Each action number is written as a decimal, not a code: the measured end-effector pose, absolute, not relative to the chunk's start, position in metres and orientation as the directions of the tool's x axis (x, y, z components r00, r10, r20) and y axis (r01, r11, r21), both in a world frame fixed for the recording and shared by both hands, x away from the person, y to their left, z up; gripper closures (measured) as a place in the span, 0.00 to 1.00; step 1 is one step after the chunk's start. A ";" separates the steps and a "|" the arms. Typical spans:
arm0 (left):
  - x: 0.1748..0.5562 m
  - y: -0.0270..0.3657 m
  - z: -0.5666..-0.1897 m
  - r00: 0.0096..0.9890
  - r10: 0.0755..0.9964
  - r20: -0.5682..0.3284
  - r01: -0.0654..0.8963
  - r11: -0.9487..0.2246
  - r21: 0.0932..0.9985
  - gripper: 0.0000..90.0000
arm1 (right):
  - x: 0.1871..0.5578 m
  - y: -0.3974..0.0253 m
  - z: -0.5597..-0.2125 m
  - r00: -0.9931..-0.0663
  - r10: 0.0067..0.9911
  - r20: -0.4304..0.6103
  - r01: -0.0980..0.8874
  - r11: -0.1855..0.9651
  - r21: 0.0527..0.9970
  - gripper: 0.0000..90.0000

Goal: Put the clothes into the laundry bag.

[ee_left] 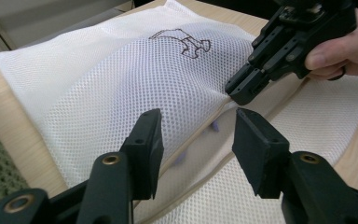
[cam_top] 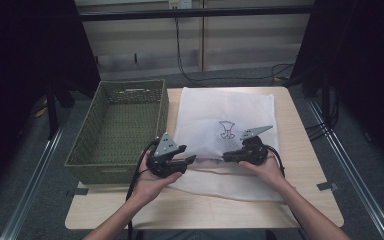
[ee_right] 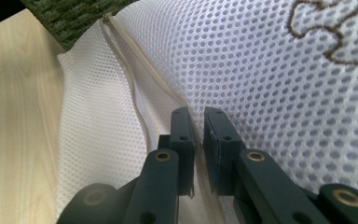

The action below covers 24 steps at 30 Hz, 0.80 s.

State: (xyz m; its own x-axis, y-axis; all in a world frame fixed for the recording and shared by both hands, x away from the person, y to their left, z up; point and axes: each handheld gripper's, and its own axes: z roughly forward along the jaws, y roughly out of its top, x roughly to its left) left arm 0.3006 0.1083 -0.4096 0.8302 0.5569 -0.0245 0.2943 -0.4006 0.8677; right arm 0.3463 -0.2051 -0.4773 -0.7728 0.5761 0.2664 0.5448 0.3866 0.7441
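left gripper (cam_top: 189,159): jaws spread wide, held low in the left hand (cam_top: 152,182), pointing right | right gripper (cam_top: 225,157): jaws nearly closed, pointing left, right hand (cam_top: 266,167) behind | tips near, apart

wooden table (cam_top: 310,165), grey floor (cam_top: 360,165), black curtains (cam_top: 25,45)

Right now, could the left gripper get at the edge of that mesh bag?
Probably yes. The left gripper is open, its jaws standing to either side of the bag's beige edge, with nothing between. The right gripper pinches that edge farther along, leaving this stretch free.
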 end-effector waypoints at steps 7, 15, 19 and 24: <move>0.292 0.120 -0.407 0.819 0.574 0.001 0.271 -0.388 0.881 0.54 | 0.345 -0.205 -0.483 -0.770 0.582 0.261 0.557 0.414 0.720 0.95; 0.286 0.134 -0.408 0.806 0.592 0.016 0.262 -0.382 0.886 0.53 | 0.346 -0.207 -0.496 -0.759 0.601 0.249 0.578 0.447 0.683 0.97; 0.283 0.142 -0.407 0.799 0.601 0.015 0.264 -0.374 0.889 0.53 | 0.345 -0.206 -0.501 -0.759 0.604 0.243 0.582 0.461 0.670 0.97; 0.286 0.151 -0.407 0.785 0.619 0.008 0.271 -0.355 0.895 0.52 | 0.347 -0.204 -0.503 -0.754 0.618 0.222 0.577 0.461 0.675 0.99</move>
